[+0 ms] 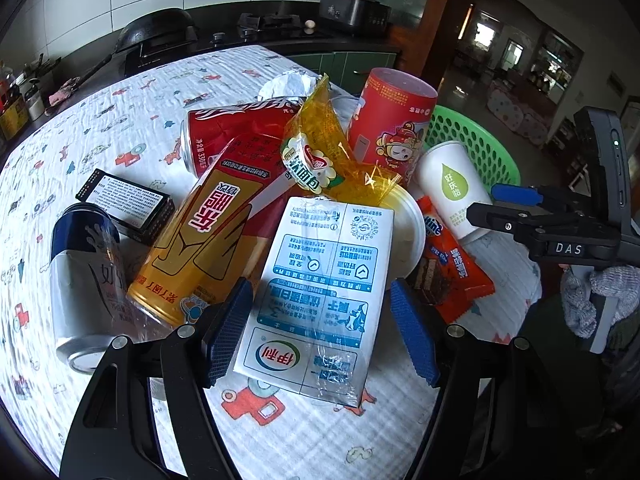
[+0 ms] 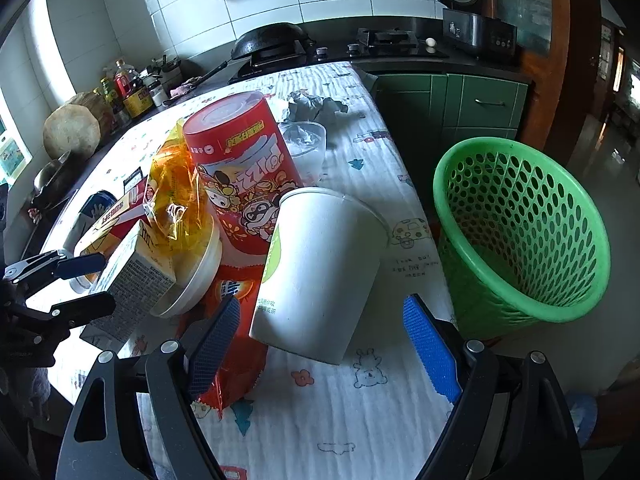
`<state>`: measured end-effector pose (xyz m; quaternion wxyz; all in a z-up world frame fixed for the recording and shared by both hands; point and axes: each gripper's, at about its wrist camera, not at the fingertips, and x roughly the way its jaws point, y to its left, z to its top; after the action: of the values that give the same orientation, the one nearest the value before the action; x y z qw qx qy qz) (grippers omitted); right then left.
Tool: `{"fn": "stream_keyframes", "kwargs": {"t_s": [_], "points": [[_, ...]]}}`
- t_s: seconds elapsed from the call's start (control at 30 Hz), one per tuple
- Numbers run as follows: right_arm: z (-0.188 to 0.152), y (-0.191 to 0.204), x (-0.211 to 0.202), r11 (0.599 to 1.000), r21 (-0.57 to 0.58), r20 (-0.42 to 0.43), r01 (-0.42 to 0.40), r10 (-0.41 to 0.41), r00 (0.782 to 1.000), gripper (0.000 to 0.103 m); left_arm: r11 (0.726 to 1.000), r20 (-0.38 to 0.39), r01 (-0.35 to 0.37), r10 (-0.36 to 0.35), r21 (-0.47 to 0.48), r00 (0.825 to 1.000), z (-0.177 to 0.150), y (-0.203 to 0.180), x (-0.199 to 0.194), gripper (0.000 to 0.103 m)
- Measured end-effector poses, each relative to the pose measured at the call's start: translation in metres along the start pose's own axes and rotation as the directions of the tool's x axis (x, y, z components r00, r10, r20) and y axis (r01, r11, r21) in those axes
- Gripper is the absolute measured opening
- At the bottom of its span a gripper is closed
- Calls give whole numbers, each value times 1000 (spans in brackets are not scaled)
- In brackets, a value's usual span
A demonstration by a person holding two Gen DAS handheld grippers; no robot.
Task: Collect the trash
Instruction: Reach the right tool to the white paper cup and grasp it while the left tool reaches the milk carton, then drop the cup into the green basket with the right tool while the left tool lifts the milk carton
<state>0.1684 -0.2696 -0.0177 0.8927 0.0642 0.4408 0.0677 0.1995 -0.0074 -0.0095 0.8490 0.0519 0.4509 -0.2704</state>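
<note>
Blue-padded left gripper (image 1: 320, 332) straddles white milk carton (image 1: 316, 292); left pad touching carton edge, right pad apart, so jaws open, no grip. Carton lies flat on printed tablecloth (image 1: 120, 120), leaning on white bowl (image 1: 408, 232). Right gripper (image 2: 324, 344) open around white paper cup (image 2: 320, 272), pads clear of it. Beside the cup: orange snack wrapper (image 2: 232, 364), red canister (image 2: 244, 164), yellow cellophane wrapper (image 2: 176, 196). Green mesh basket (image 2: 520, 232) stands past table edge, right of cup.

Both tilt downward: the left hand-held gripper (image 1: 320, 332) and the right hand-held gripper (image 2: 324, 354) have their jaws spread apart, gripping nothing.
</note>
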Motion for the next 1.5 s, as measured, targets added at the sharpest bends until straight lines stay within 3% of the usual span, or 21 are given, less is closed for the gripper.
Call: {"fn": "stream_keyframes", "kwargs": {"t_s": [0.33, 0.67, 0.8, 0.9, 1.13, 1.33, 1.5], "points": [[9, -3, 13, 999, 20, -27, -37, 37, 999, 78, 998, -30, 69, -69, 12, 997, 0, -4, 4, 70], [14, -8, 22, 997, 43, -43, -66, 67, 997, 74, 998, -64, 45, -42, 40, 997, 8, -10, 14, 70], [16, -11, 27, 995, 63, -49, -79, 82, 995, 71, 999, -61, 33, -31, 33, 998, 11, -12, 15, 80], [17, -13, 30, 994, 72, -49, -80, 83, 995, 67, 999, -50, 34, -32, 38, 998, 14, -16, 14, 80], [16, -15, 25, 992, 83, -33, -96, 99, 995, 63, 999, -45, 28, -27, 27, 999, 11, -18, 13, 69], [20, -22, 0, 993, 84, 33, -85, 82, 996, 63, 999, -16, 35, -35, 23, 999, 5, -22, -3, 68], [31, -52, -14, 994, 108, 68, -8, 0, 998, 63, 997, 25, 58, -60, 43, 998, 8, -33, -22, 68]]}}
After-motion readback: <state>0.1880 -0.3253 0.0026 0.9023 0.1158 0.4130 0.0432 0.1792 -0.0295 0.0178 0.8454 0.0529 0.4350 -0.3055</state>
